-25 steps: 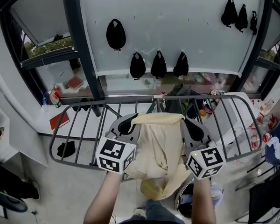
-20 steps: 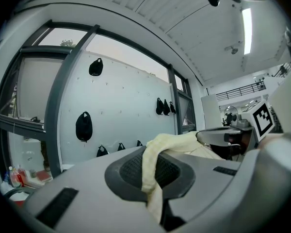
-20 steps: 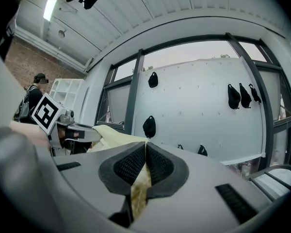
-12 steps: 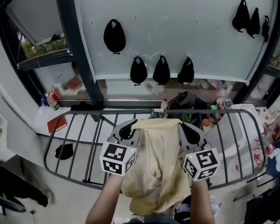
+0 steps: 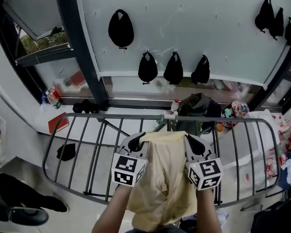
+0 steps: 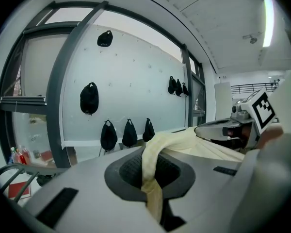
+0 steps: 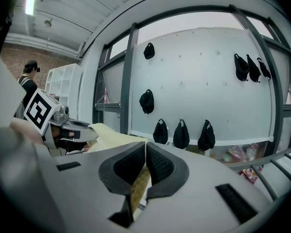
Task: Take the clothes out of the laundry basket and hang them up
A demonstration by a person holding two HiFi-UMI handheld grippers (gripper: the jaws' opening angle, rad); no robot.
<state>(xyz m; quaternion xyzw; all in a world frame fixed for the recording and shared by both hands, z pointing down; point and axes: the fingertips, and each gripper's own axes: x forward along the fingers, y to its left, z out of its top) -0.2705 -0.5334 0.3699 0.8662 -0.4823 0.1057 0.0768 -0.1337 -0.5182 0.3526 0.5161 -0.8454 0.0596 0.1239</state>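
A pale yellow garment (image 5: 165, 178) hangs stretched between my two grippers above the grey drying rack (image 5: 102, 130). My left gripper (image 5: 138, 141) is shut on its left top edge; in the left gripper view the cloth (image 6: 153, 161) runs pinched between the jaws. My right gripper (image 5: 190, 141) is shut on the right top edge, and a fold of the cloth (image 7: 138, 186) shows below the closed jaws in the right gripper view. The garment's lower part droops toward my arms. The laundry basket is hidden.
The rack's far rail (image 5: 165, 115) lies just beyond the grippers. A black item (image 5: 67, 152) hangs on the rack's left bars. Black bags (image 5: 173, 69) hang on the white wall behind. Clutter and bottles (image 5: 51, 98) sit on the sill; a dark window post (image 5: 80, 47) stands at left.
Both grippers have carried the garment forward and up over the rack, and the view has tilted so more of the rack shows. Both grips are unchanged.
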